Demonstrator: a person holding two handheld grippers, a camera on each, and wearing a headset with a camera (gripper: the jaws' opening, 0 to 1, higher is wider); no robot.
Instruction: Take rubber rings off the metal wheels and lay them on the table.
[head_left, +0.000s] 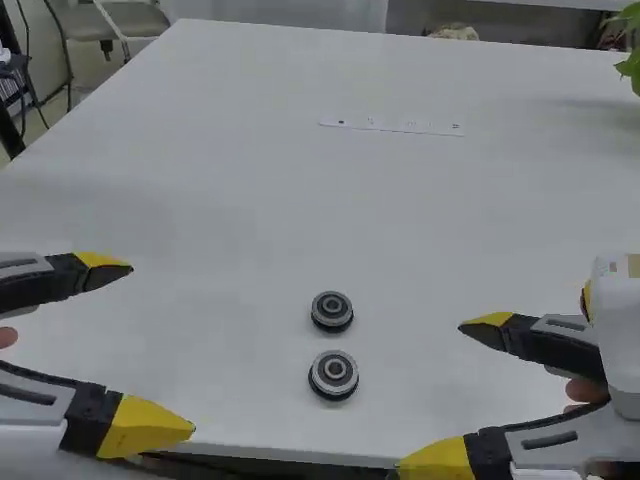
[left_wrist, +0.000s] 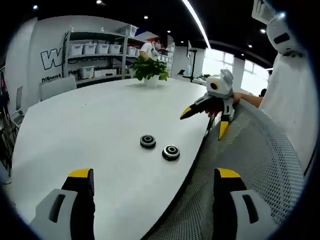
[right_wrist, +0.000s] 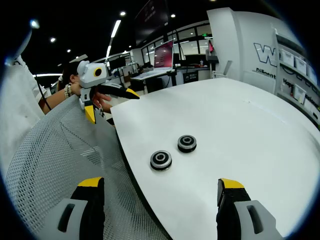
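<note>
The left tongs (head_left: 152, 348) are held wide apart with nothing between their yellow tips. They sit off to the left of the near wheel (head_left: 334, 375) and well clear of it, one tip over the counter (head_left: 230, 180) and the other down at its front edge. The right tongs (head_left: 437, 393) are spread just as wide and grip nothing. They are out to the right of the near wheel and also apart from it, with the lower tip at the same front edge. The near wheel lies flat on the counter between the two pairs of tongs, close to the front edge. The far wheel (head_left: 332, 310) lies flat just beyond it, near but not touching. Each wheel has a dark ring (head_left: 334, 394) seated around a bright metal hub, so both rings are on their wheels and none lies loose on the counter. In the left gripper view the near wheel sits ahead, between the spread tips, with the right tongs past it at the counter's edge. In the right gripper view the left tongs likewise show beyond the near wheel. On the person's side of the near wheel, below the counter's edge, there is grey mesh (left_wrist: 250, 165). Well beyond the near wheel, towards the far side of the counter, lies a thin white strip (head_left: 390, 125). A potted plant (left_wrist: 149, 70) stands on the counter at its far end, a long way from the near wheel. Farther off still, shelves (left_wrist: 100, 50) hold white bins against the wall.
</note>
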